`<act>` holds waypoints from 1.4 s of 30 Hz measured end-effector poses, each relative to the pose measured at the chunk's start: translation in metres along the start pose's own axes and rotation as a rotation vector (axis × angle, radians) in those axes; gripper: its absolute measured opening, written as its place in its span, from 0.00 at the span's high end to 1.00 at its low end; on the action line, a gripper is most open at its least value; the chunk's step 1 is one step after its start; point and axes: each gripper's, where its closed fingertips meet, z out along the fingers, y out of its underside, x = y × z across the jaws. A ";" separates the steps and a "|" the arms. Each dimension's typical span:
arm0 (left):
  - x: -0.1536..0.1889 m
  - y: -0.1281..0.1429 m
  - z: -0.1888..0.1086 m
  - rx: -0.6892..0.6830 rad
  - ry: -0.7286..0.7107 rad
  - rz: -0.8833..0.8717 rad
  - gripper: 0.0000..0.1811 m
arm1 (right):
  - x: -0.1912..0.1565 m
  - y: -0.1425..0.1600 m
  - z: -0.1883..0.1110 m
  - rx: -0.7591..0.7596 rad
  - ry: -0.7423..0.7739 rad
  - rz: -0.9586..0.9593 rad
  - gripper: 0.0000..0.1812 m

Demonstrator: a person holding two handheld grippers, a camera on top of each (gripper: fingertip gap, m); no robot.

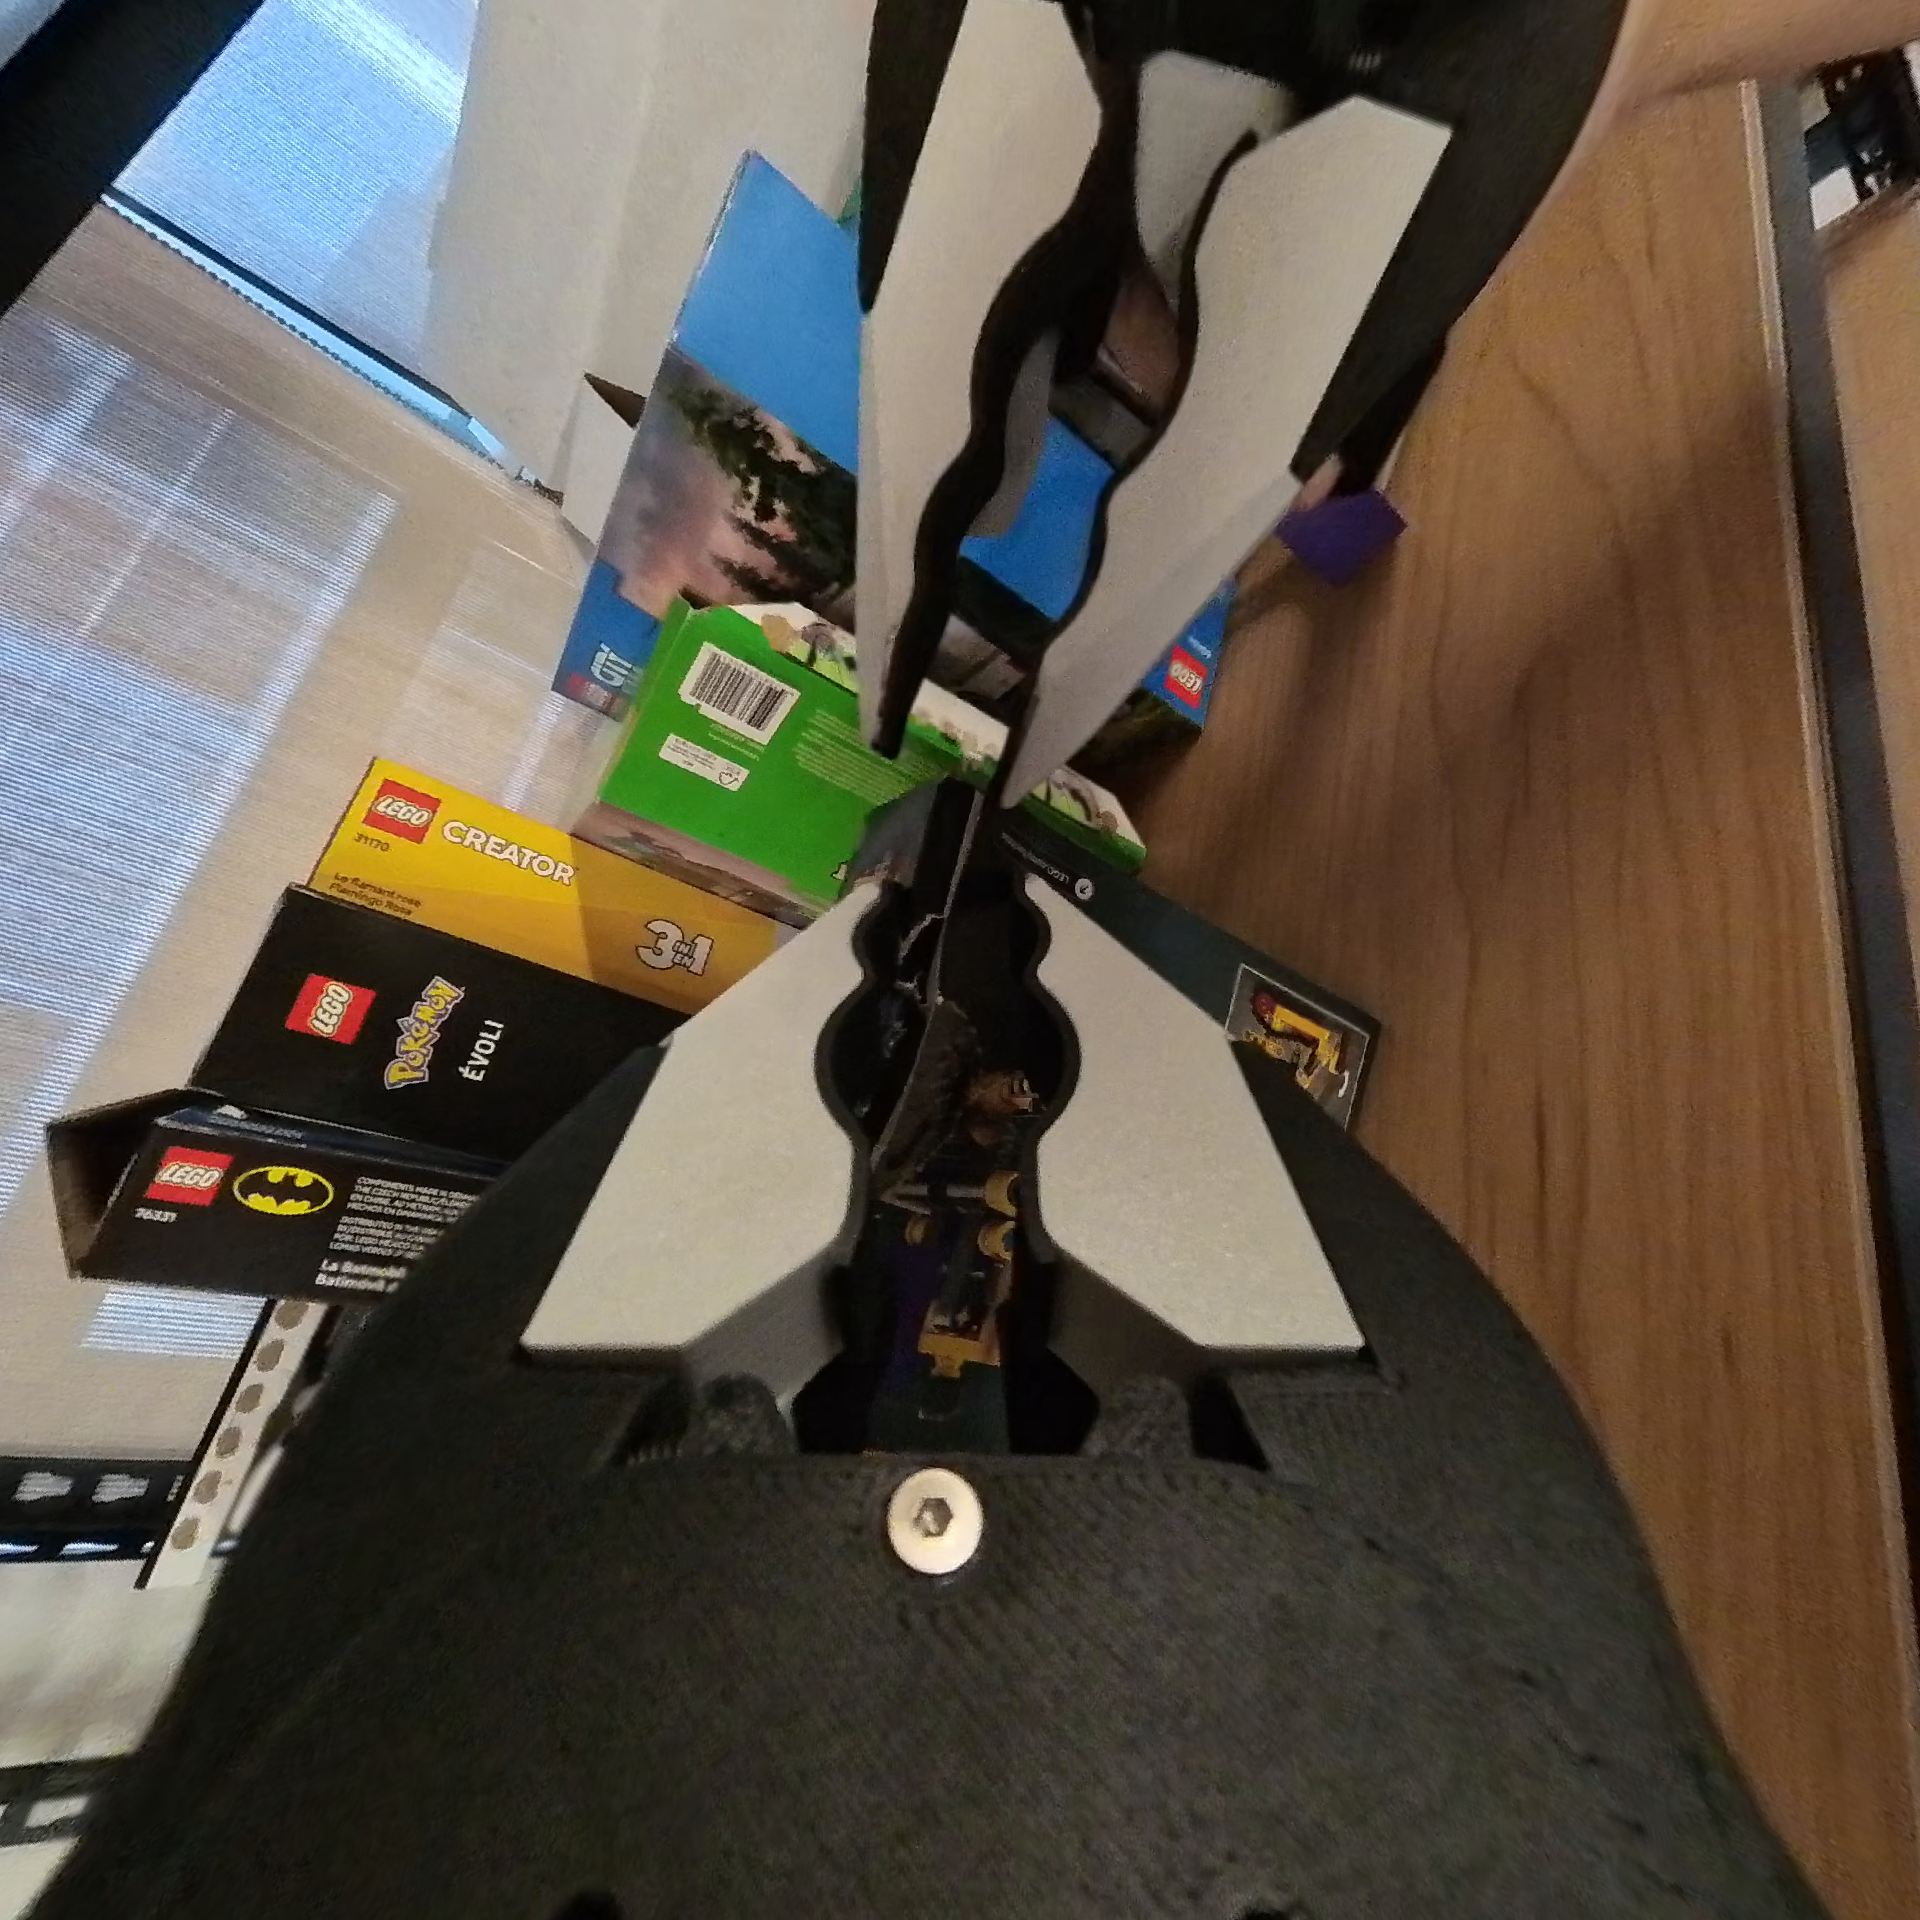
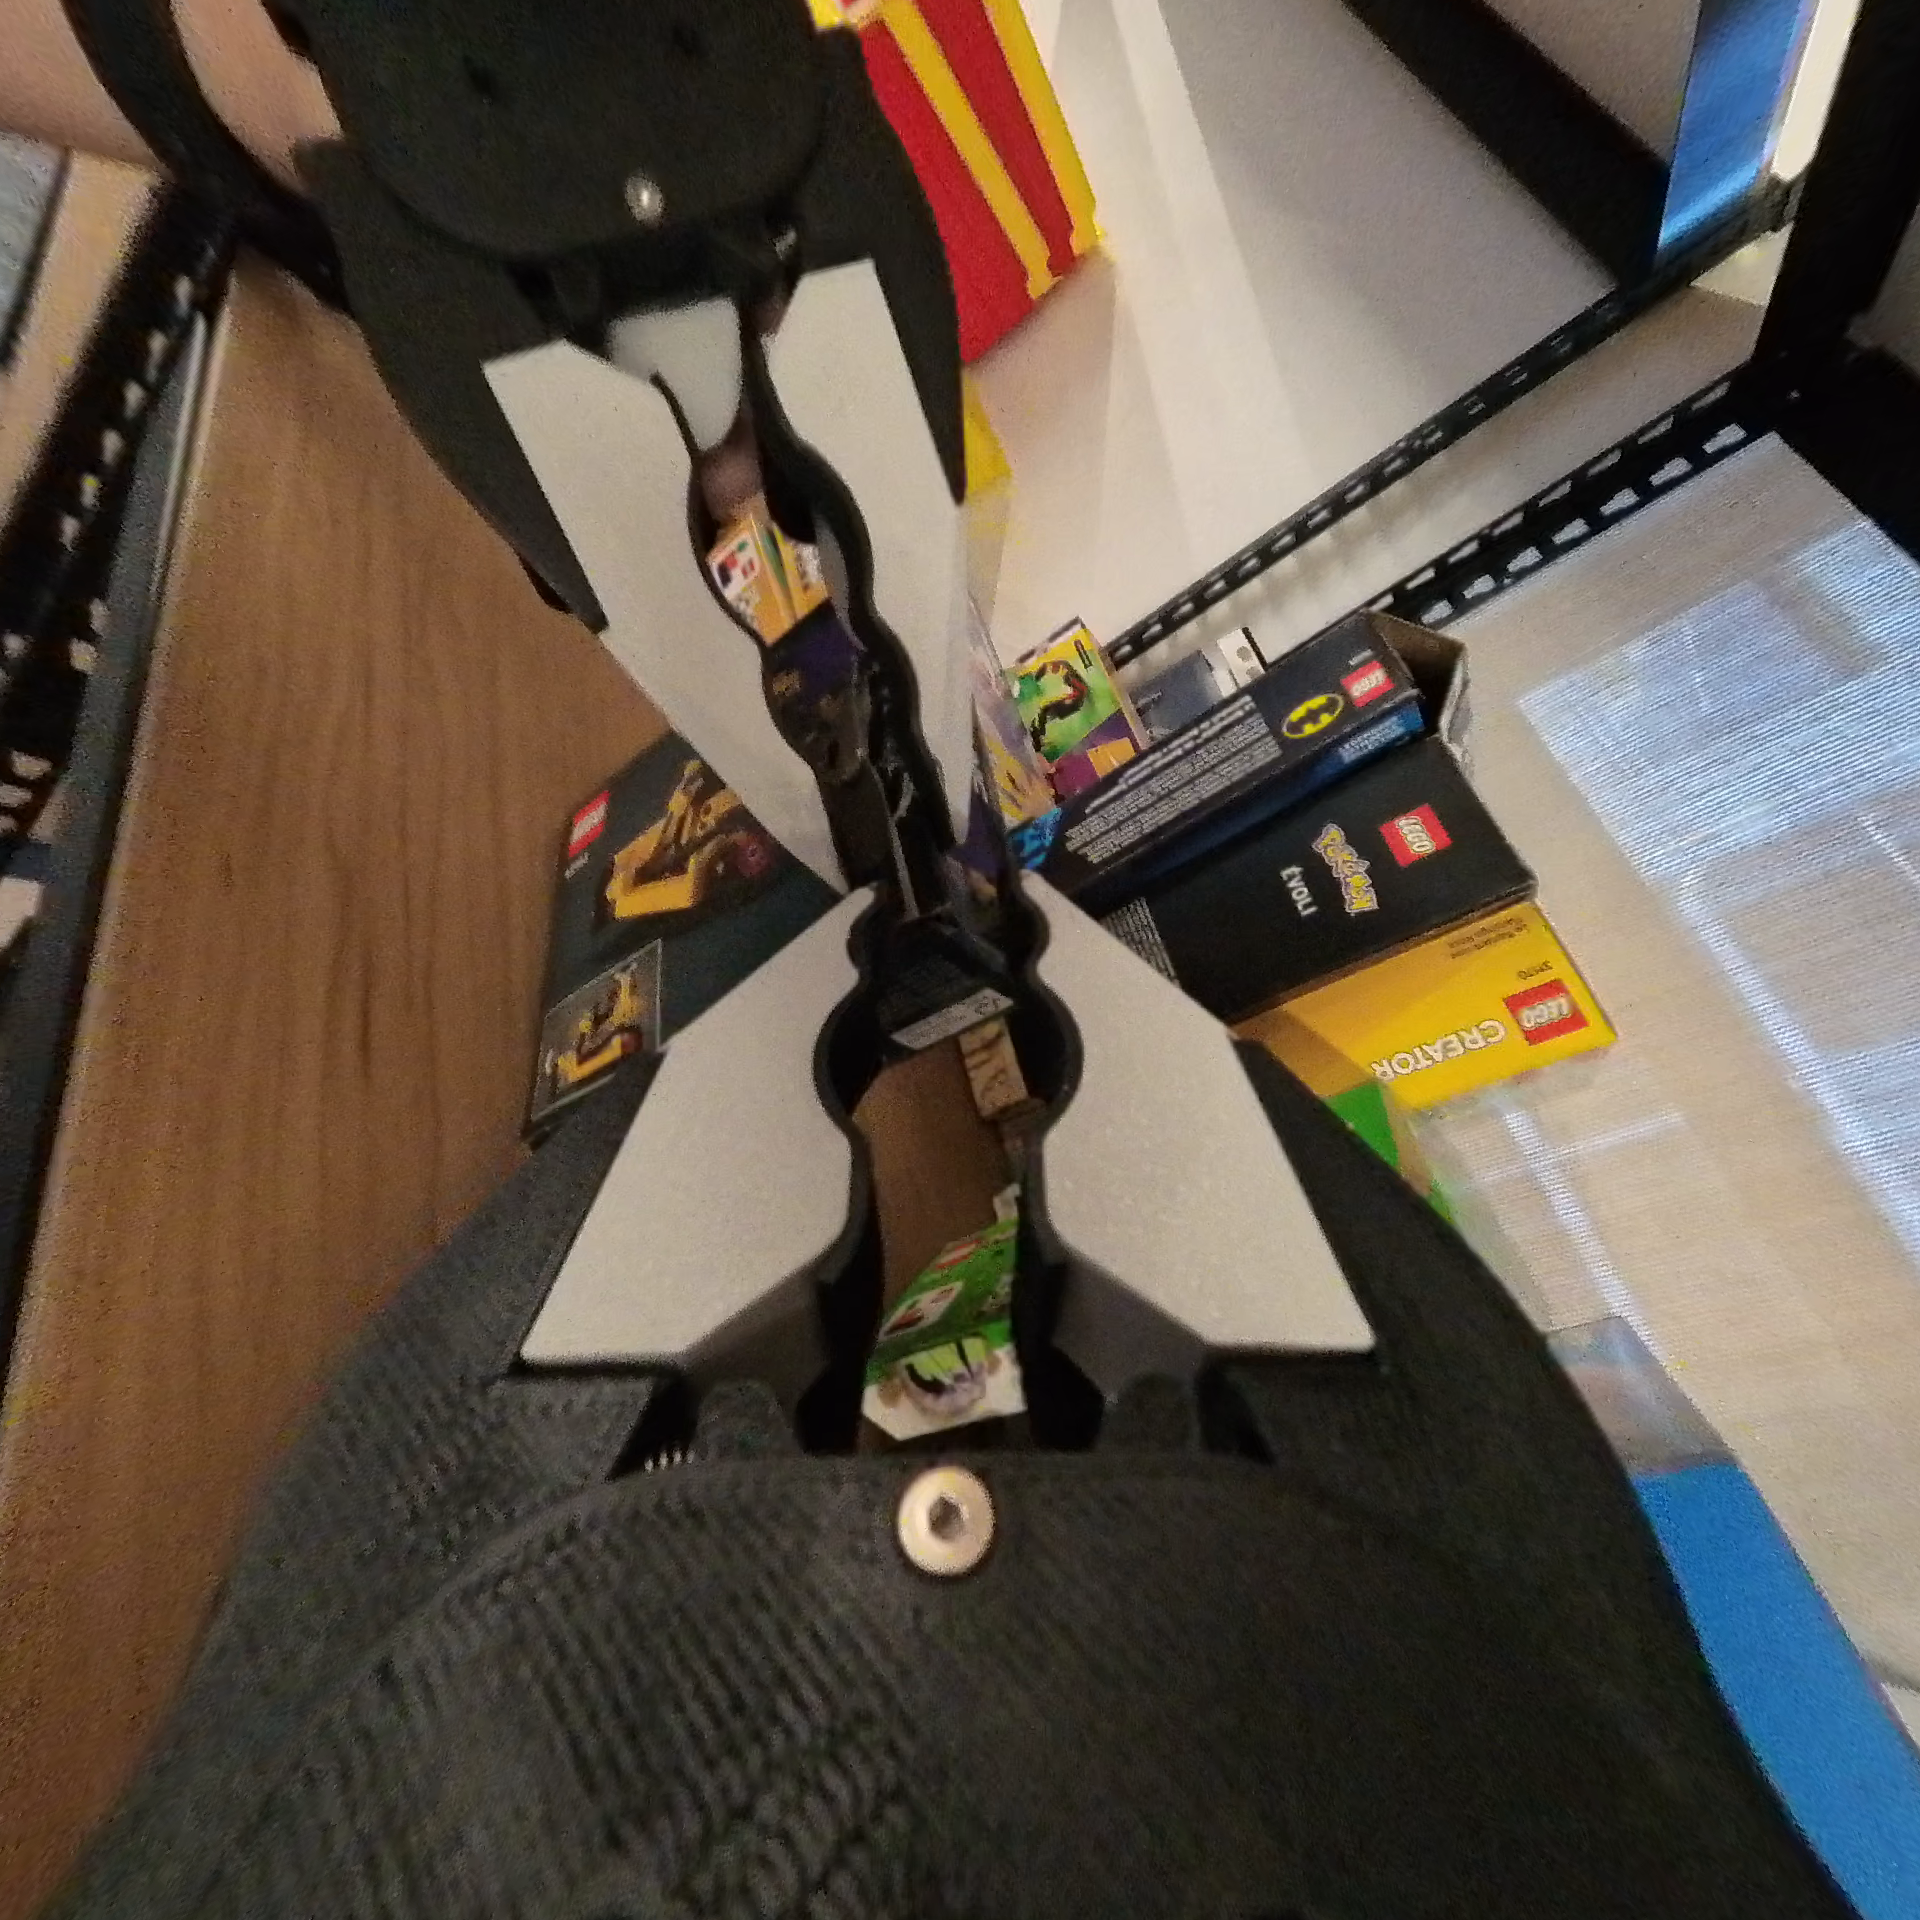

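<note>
A dark flat toy box with purple and yellow print is seen edge-on, held above the wooden shelf. My left gripper is shut on one end of it. My right gripper comes from the opposite side, tips almost meeting the left's, and is shut on the other end. In the right wrist view the right gripper clamps the box's end, which bears a white label, and the left gripper grips it from above. The box's faces are mostly hidden by the fingers.
A dark box with a yellow vehicle picture lies flat on the shelf. To the left are stacked green, yellow and black boxes, an open-ended dark box and an upright blue box. A purple block and a black metal frame also show. The grippers are tip to tip, or close to it.
</note>
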 end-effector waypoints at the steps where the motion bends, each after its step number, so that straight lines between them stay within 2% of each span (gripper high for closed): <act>1: 0.000 0.000 0.000 -0.002 0.004 -0.004 0.90 | -0.002 -0.002 -0.001 0.015 -0.013 -0.002 0.89; 3: 0.000 0.000 0.001 -0.009 0.007 -0.003 0.90 | -0.007 -0.007 -0.001 0.049 -0.050 0.017 0.91; 8: -0.001 0.001 -0.001 -0.029 0.013 0.023 0.90 | -0.012 -0.002 0.007 0.010 -0.071 -0.025 1.00; 11: -0.001 0.001 -0.003 -0.032 0.028 0.021 0.89 | -0.013 -0.004 0.006 0.010 -0.070 -0.054 1.00; 14: 0.000 0.000 -0.004 -0.023 0.040 0.017 0.89 | -0.014 -0.024 0.001 0.074 -0.074 -0.045 0.99; 19: 0.000 0.000 -0.004 -0.020 0.045 0.017 0.89 | -0.009 -0.014 0.005 0.012 -0.069 -0.050 0.95; 22: 0.000 0.000 -0.004 -0.017 0.047 0.015 0.90 | -0.010 -0.005 0.009 -0.041 -0.066 -0.086 0.96; 25: -0.001 0.002 -0.003 -0.021 0.044 0.018 0.90 | -0.011 -0.004 0.011 -0.052 -0.042 -0.139 0.98; 28: -0.001 0.001 -0.003 -0.015 0.051 0.016 0.90 | -0.007 -0.008 0.010 -0.038 0.002 -0.163 0.93; 31: -0.001 0.001 -0.003 -0.013 0.053 0.016 0.90 | -0.009 -0.004 0.011 -0.058 -0.024 -0.135 0.93; 34: -0.001 0.001 -0.002 -0.012 0.054 0.015 0.90 | -0.011 -0.003 0.011 -0.061 -0.035 -0.163 0.99; 37: -0.001 0.001 -0.002 -0.008 0.055 0.017 0.90 | -0.007 -0.005 0.011 -0.062 0.007 -0.185 0.93; 42: -0.001 0.001 -0.002 -0.001 0.057 0.014 0.90 | -0.008 -0.002 0.011 -0.074 -0.016 -0.171 0.94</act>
